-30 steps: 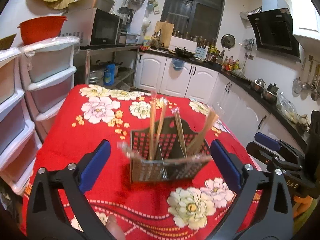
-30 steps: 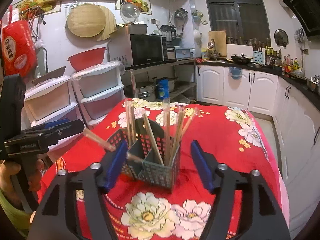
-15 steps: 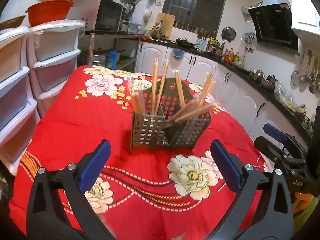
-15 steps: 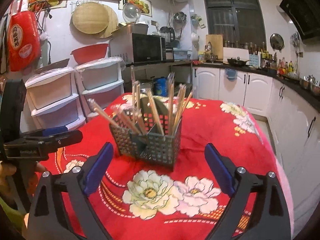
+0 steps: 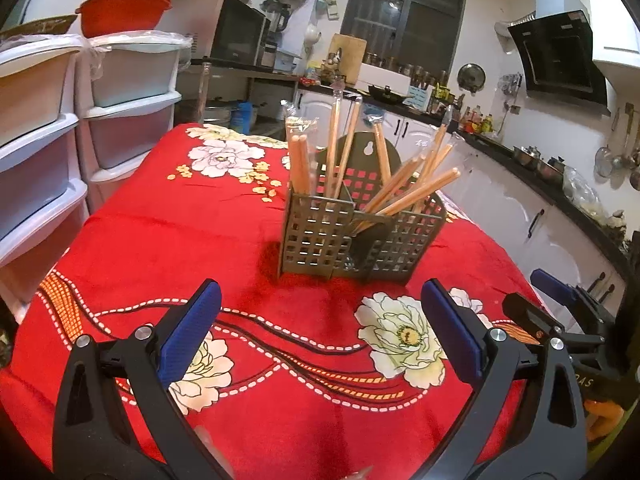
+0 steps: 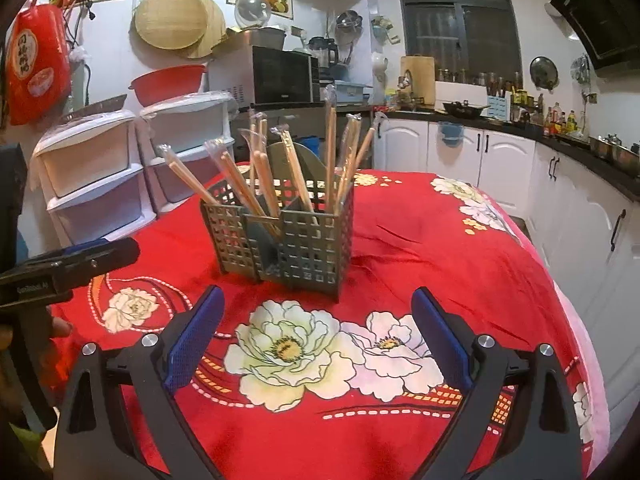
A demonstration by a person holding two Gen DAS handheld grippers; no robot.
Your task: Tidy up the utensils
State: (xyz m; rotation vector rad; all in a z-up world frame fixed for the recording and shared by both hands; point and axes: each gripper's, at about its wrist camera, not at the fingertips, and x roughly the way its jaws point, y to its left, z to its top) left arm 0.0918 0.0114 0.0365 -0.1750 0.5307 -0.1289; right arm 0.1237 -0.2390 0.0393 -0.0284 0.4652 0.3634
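The left gripper (image 5: 320,328) and right gripper (image 6: 318,334) sit low in their frames, jaws spread wide and empty, the right one's having just been opening. Just above them, centre frame, the grey utensil basket (image 5: 320,236) stands on the red flowered tablecloth (image 5: 160,248), wrapped chopsticks (image 5: 408,196) leaning in its compartments.

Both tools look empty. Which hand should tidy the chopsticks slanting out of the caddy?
Right, narrowly. The right tool, jaws just been opening with nothing between them, faces the caddy, and the slanted chopsticks fan out clear of the upright ones. From the left tool they overlap others.
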